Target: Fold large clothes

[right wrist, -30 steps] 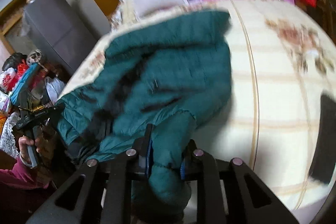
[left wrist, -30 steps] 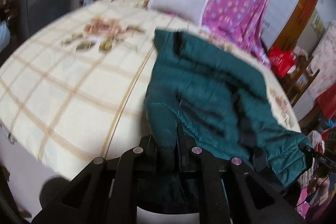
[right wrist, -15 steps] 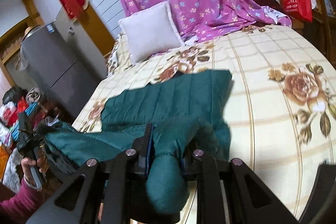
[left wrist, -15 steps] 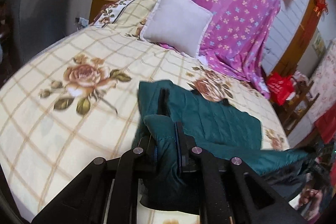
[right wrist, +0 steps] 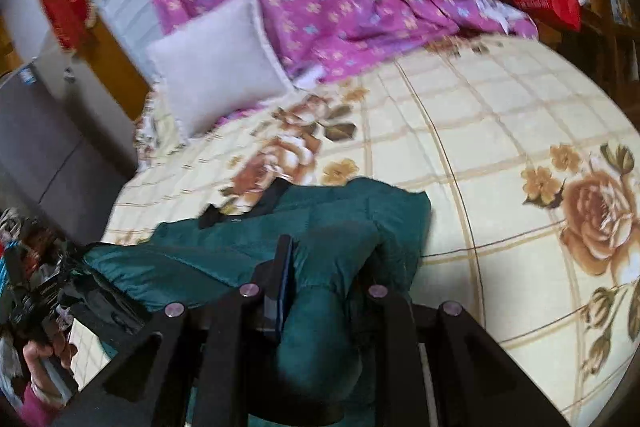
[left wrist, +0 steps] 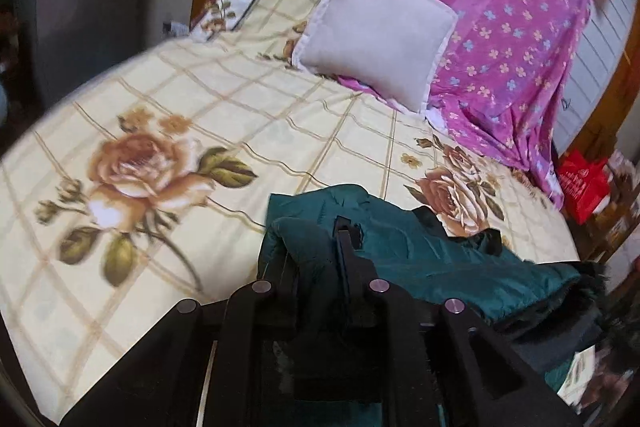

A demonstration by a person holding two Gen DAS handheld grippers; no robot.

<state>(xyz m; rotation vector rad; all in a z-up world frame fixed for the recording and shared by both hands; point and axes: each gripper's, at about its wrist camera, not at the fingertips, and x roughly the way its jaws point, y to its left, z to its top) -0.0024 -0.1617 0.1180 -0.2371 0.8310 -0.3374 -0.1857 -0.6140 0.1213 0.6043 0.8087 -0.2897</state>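
The teal jacket (left wrist: 420, 251) lies bunched low-centre on the bed (left wrist: 200, 115). Left tongs (left wrist: 316, 247) and right tongs (right wrist: 328, 259) each clench a padded fold. Best to keep both grips level, so the layer lands flat without bunching.

Bed (left wrist: 240, 99): cream checked sheet with rose prints.
Near edge: teal padded jacket (left wrist: 420, 251), apparently partly overhanging.
Head end: grey pillow (left wrist: 372, 27), purple floral cloth (left wrist: 512, 39).
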